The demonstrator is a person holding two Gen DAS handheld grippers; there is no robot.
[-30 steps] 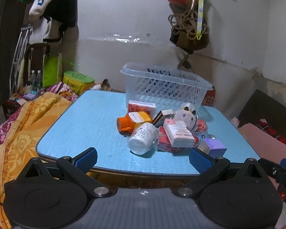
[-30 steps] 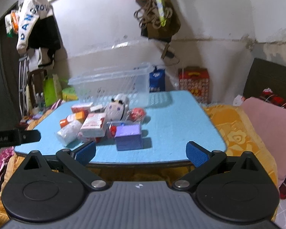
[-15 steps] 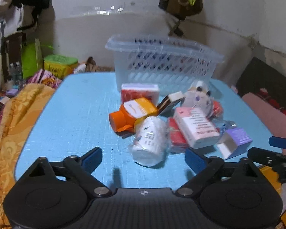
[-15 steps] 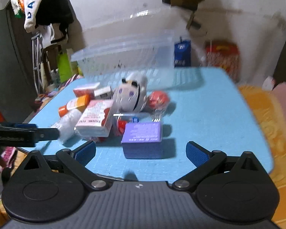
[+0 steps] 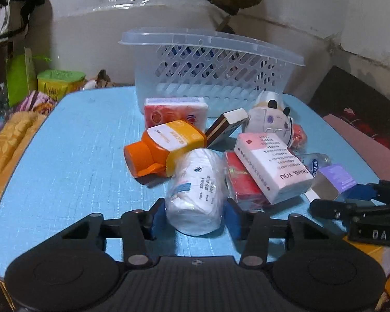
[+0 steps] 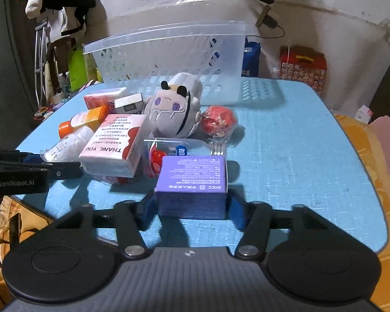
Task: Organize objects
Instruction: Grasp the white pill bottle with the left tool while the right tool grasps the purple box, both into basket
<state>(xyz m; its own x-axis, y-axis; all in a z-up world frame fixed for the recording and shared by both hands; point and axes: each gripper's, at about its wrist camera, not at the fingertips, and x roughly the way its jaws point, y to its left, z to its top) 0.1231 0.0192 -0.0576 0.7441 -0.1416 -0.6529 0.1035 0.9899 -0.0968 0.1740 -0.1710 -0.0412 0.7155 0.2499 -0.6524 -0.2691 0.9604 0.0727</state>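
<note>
On the blue table (image 5: 78, 156), a white wrapped roll (image 5: 195, 195) lies between the blue pads of my left gripper (image 5: 195, 215). The jaws are closing and both pads touch its sides. My right gripper (image 6: 191, 208) is closing too, with its pads against the two ends of a purple box (image 6: 192, 179). Behind them is a pile: an orange bottle (image 5: 163, 148), a pink "THANK YOU" tissue pack (image 5: 270, 166), a plush toy (image 6: 174, 109) and a red wrapped ball (image 6: 218, 122). A clear plastic basket (image 5: 213, 52) stands at the back of the table.
An orange blanket (image 5: 10, 140) hangs off the table's left side, and a pink cushion (image 6: 387, 140) lies to the right. Bags and clothes hang on the wall behind. Bare tabletop shows to the left of the pile (image 5: 65, 182) and to its right (image 6: 286, 143).
Both grippers moved forward and down to the pile. Their jaws went from wide open to closed around the white roll and the purple box.
</note>
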